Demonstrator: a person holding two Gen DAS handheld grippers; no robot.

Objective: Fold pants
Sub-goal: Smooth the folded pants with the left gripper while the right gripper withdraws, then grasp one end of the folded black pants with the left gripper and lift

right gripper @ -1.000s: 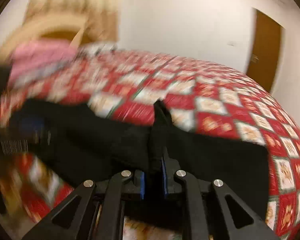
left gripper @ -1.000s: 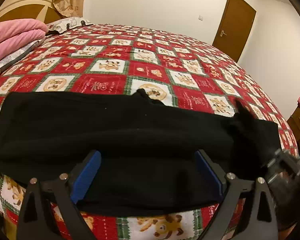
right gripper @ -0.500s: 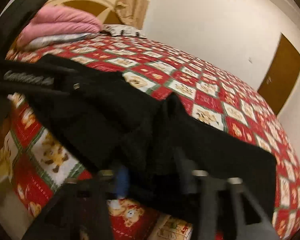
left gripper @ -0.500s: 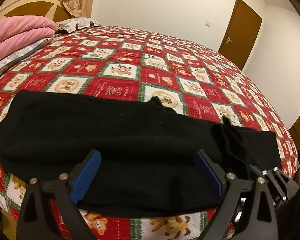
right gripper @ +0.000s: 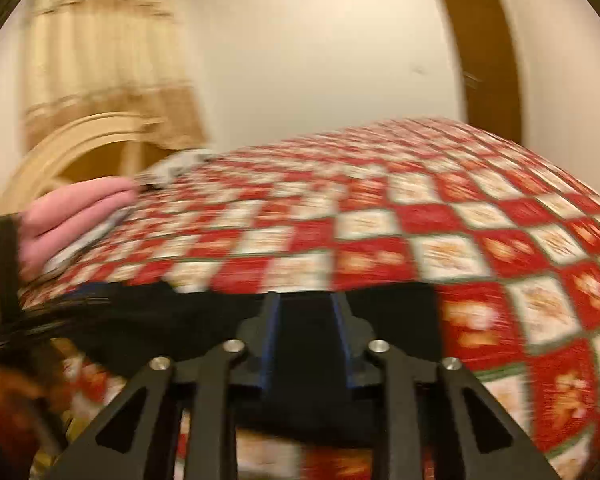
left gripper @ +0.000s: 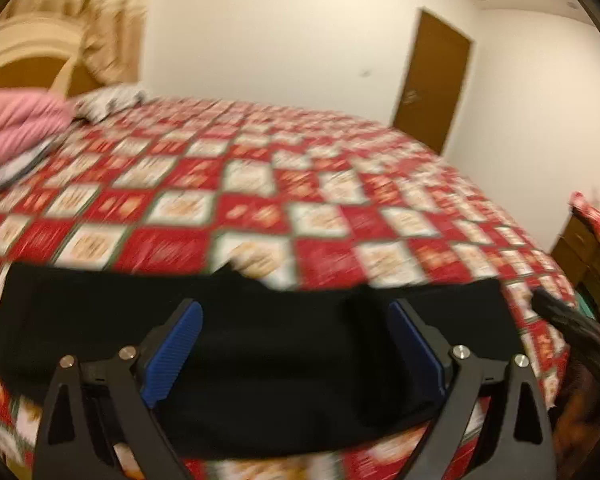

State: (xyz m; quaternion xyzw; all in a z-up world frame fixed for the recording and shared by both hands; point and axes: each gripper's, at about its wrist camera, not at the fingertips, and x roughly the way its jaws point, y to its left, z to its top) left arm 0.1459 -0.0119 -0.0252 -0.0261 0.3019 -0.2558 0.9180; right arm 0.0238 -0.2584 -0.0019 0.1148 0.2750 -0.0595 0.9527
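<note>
pants: black fabric pants folded into a band, long axis crosswise on checked red quilt bed
left gripper: wide, empty, above band middle
right gripper: narrowed after closing, grips nothing, nearer band's right end

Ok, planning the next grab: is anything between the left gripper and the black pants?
Nothing visible. The left gripper, its jaws wide apart, looks straight onto the pants lying on the quilt.

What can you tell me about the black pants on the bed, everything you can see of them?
The black pants are plain, dark, soft-looking cloth, folded into a long flat band lying across the near edge of the red-and-white checked bedspread. A small peak of fabric sticks up on the far edge. Neither gripper holds them: the left gripper is wide open above them, and the right gripper, jaws narrow after closing, has no cloth pinched.
</note>
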